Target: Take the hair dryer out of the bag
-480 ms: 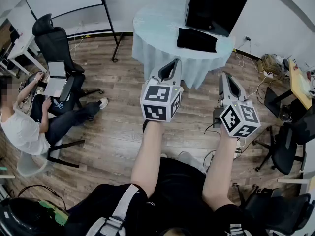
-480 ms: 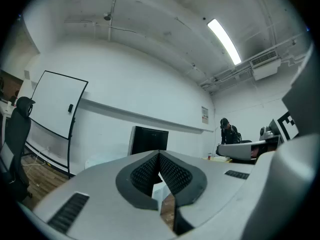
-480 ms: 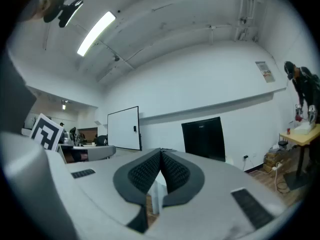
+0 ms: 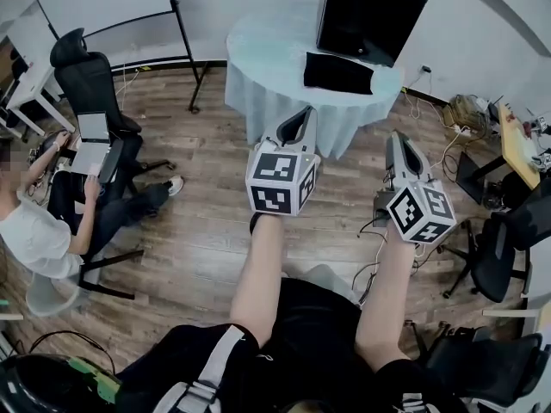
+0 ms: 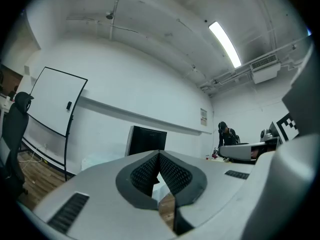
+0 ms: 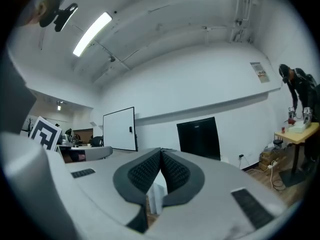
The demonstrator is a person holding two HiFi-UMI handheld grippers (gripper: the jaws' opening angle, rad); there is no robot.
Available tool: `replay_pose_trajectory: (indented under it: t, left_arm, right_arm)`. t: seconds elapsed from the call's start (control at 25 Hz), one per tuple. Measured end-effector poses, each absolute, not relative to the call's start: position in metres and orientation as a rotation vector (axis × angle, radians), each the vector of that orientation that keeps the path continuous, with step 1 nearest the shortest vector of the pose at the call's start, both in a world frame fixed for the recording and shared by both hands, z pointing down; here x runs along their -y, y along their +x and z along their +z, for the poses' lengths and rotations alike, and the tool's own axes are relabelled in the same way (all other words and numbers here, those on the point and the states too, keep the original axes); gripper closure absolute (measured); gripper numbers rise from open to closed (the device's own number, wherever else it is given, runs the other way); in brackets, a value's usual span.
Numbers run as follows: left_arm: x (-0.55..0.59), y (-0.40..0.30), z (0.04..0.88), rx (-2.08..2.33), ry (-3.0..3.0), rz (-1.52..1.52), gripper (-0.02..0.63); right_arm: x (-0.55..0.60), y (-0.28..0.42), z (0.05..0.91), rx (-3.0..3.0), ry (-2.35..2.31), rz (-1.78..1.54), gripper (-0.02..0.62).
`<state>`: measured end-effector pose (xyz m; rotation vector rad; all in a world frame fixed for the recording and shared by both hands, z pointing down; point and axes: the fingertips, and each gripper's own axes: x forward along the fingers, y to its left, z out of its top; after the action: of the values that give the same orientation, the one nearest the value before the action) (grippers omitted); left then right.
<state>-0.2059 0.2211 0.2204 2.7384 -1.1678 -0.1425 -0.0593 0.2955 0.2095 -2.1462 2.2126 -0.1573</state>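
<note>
flat black bag (image 4: 338, 73) lying on the round cloth-covered desk (image 4: 258, 67), just in front of a tall black box (image 4: 370, 11). bag's inside not visible, hair dryer not made out in any view. left gripper (image 4: 301, 114) and right gripper (image 4: 398, 140) held level over the wood floor (image 4: 198, 231), short of the desk, well apart from the bag. fingers (image 5: 145, 174) of the left pressed together, nothing between. fingers (image 6: 175, 171) of the right likewise closed, empty. only in head view: seated person (image 4: 34, 231) at far left, office chair (image 4: 86, 76). only in gripper views: ceiling strip light (image 5: 225, 44), standing person (image 5: 225, 131) far off. whiteboard (image 4: 103, 3) and black box in all three. small wall notice (image 5: 203, 116), print too small to read. square markers on the left cube (image 4: 277, 179), no readable writing.
</note>
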Motion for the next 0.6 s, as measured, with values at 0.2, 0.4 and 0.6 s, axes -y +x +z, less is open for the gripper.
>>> replay_pose_trajectory:
  t: [0.2, 0.4, 0.6]
  left_arm:
    - [-0.216, -0.205, 0.231, 1.148, 2.712, -0.132, 0.597]
    - [-0.208, -0.192, 0.244, 1.123, 2.691, -0.110, 0.597]
    - [-0.193, -0.170, 0.265, 1.095, 2.689, -0.041, 0.597]
  right_arm:
    - [-0.296, -0.058, 0.220, -2.226, -2.193, -0.168, 0.591]
    - [-0.292, -0.046, 0.230, -2.227, -2.217, -0.187, 0.591]
    - [-0.274, -0.028, 0.249, -2.210, -2.226, -0.242, 0.591]
